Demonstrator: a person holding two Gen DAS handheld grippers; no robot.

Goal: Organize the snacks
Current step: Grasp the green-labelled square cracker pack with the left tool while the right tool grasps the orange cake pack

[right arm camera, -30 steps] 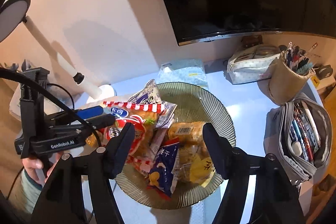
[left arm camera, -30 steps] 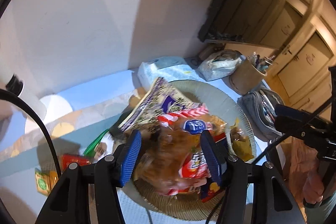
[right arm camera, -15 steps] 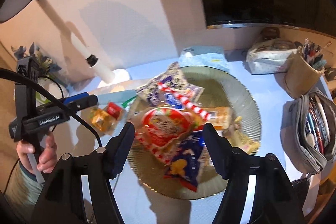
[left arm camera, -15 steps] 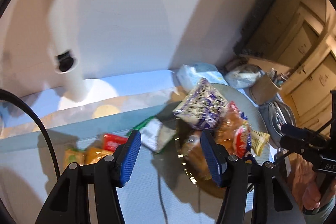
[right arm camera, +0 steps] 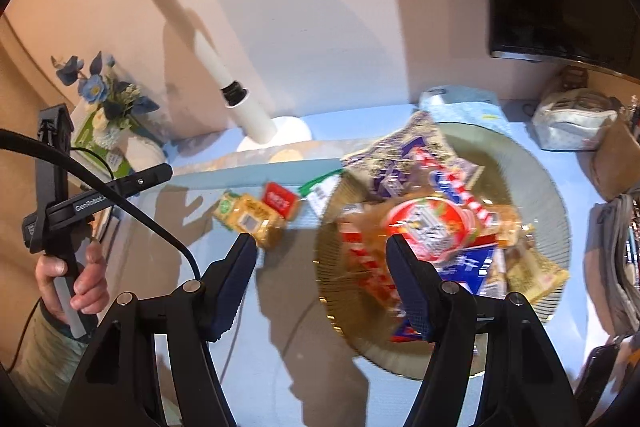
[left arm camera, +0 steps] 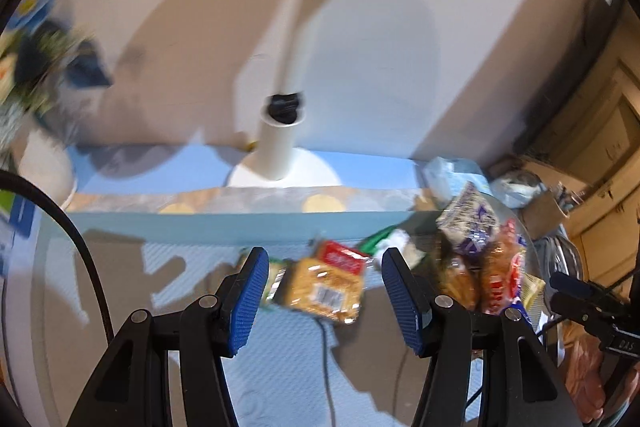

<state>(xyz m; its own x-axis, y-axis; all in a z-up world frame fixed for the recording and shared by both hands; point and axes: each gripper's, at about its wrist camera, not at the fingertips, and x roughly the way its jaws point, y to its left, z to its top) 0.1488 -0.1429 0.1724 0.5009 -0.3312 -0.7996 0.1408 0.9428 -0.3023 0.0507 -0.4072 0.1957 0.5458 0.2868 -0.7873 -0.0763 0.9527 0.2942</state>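
My left gripper (left arm camera: 322, 287) has swung away from the plate since a second ago and now faces the loose packets, jaws apart and empty. At lower centre of the left view, an orange snack packet (left arm camera: 325, 287) lies on the table (left arm camera: 280, 367) between the fingers, untouched. My right gripper (right arm camera: 320, 279), jaws also apart, hovers over the plate's left rim. The plate (right arm camera: 548, 187), at centre right of the right view, is heaped with snack bags (right arm camera: 424, 223). Behind stands a white lamp (left arm camera: 280, 147).
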